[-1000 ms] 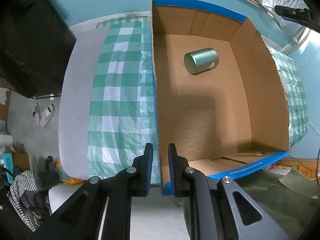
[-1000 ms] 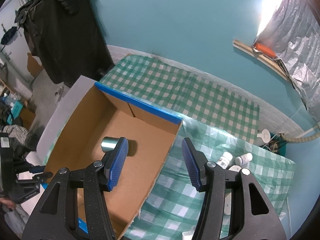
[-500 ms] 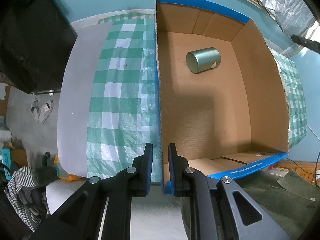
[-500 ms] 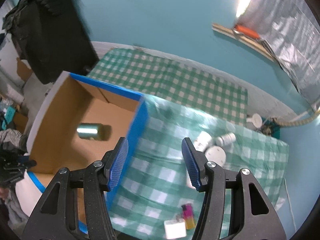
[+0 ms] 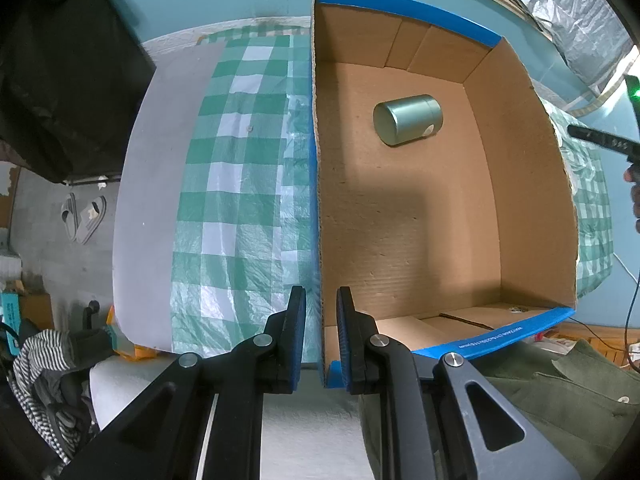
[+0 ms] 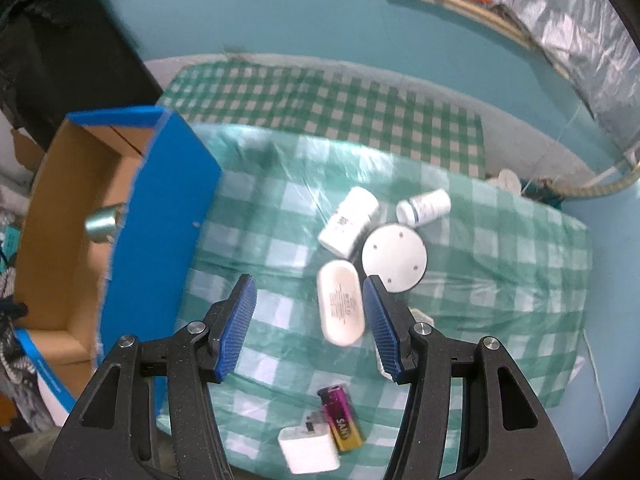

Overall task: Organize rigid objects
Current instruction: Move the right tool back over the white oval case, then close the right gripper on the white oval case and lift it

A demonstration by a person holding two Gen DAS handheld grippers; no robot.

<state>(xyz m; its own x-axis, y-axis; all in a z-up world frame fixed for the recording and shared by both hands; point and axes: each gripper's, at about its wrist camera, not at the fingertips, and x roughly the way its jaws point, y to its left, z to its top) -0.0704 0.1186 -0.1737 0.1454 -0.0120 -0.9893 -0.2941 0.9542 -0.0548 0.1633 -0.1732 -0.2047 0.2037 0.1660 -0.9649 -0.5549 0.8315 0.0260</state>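
Teal walls back a table under a green-and-white checked plastic cloth. On it stands an open brown cardboard box with blue-taped rims, and 1 metallic green cylindrical tin lies on its side on the box floor. The left gripper has its fingers pressed onto the box's near-left wall, pinching it. The right gripper hangs spread and empty over the cloth; a white oval plastic case lies below, between its fingers. Nearby lie 2 white pill bottles, a white round disc, a white square charger and a magenta-and-yellow lighter.
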